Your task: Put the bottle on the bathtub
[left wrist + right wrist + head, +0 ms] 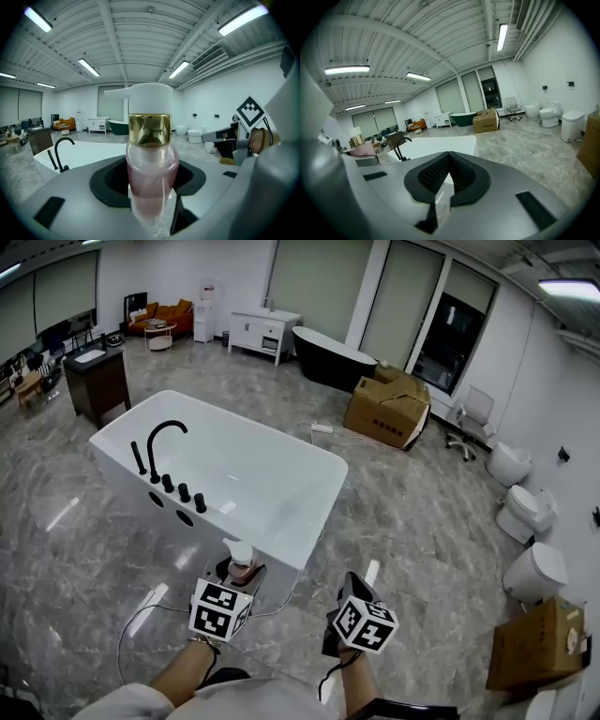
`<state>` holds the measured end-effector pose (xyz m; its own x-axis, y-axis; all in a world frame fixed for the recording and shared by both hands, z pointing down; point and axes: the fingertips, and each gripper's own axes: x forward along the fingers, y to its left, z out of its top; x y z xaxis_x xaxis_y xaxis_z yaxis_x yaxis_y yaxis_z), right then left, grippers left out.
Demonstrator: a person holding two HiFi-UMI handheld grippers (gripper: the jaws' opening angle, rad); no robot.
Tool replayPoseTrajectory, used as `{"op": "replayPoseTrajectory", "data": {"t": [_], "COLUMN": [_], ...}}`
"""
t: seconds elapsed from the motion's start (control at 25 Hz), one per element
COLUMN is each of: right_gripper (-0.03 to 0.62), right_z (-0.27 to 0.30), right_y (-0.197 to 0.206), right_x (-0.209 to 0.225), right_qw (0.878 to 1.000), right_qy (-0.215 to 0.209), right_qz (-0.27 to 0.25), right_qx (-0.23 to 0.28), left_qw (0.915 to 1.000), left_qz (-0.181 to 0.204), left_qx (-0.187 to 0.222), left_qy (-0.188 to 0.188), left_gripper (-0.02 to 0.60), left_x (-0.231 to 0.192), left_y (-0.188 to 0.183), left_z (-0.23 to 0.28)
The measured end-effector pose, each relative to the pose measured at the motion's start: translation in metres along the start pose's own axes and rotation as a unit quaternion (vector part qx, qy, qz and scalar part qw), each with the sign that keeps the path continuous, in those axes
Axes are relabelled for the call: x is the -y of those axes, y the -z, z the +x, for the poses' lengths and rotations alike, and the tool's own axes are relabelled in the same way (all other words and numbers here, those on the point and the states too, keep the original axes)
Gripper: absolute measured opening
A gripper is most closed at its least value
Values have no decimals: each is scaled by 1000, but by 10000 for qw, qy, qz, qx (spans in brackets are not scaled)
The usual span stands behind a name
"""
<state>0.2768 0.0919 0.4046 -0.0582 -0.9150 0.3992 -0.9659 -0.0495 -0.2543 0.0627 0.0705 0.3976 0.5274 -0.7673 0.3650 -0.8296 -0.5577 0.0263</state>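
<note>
The left claw (150, 180) stands rather wide open and grips one bottle (151, 152) between its two black pads. The bottle is upright. Its body is clear plastic with pink liquid inside, the collar above it is shiny gold, and on top sits a white pump head whose spout points to the left of the frame. The right claw (449, 161) is closed, its ribbed pads meet at the tips, and it holds nothing. Each claw carries one marker cube, so two cubes are seen in the lower centre of the head view.

In the head view the bottle sits low in the centre, just at the near corner of the white bathtub (272, 432). It is carried in the claw and does not stand on the rim. On the left end of this tub stands one curved black faucet (161, 439).

There are two bathtubs: the white one in the centre and a dark one (333, 359) at the top. Two cardboard boxes are visible, one big (386, 409) at the upper right and one (536, 645) at the lower right. At least three white toilets (527, 512) line the right edge.
</note>
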Motion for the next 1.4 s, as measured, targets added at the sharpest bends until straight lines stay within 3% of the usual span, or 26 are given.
{"op": "replayPoseTrajectory", "data": {"t": [0.52, 1.4], "right_gripper": [26, 26], "right_z": [25, 132], "right_y": [9, -55], "right_x": [13, 23], "right_qw": [9996, 9998], "right_qy": [42, 60], "right_qz": [89, -68], "right_qx": [-250, -186], "left_qw": [9998, 9998], "left_qz": [-155, -162], "left_qx": [-86, 67], "left_qy": [-59, -8], "left_gripper": [230, 230], "left_x": [-10, -64], "left_y": [1, -50], "left_z": [24, 128]}}
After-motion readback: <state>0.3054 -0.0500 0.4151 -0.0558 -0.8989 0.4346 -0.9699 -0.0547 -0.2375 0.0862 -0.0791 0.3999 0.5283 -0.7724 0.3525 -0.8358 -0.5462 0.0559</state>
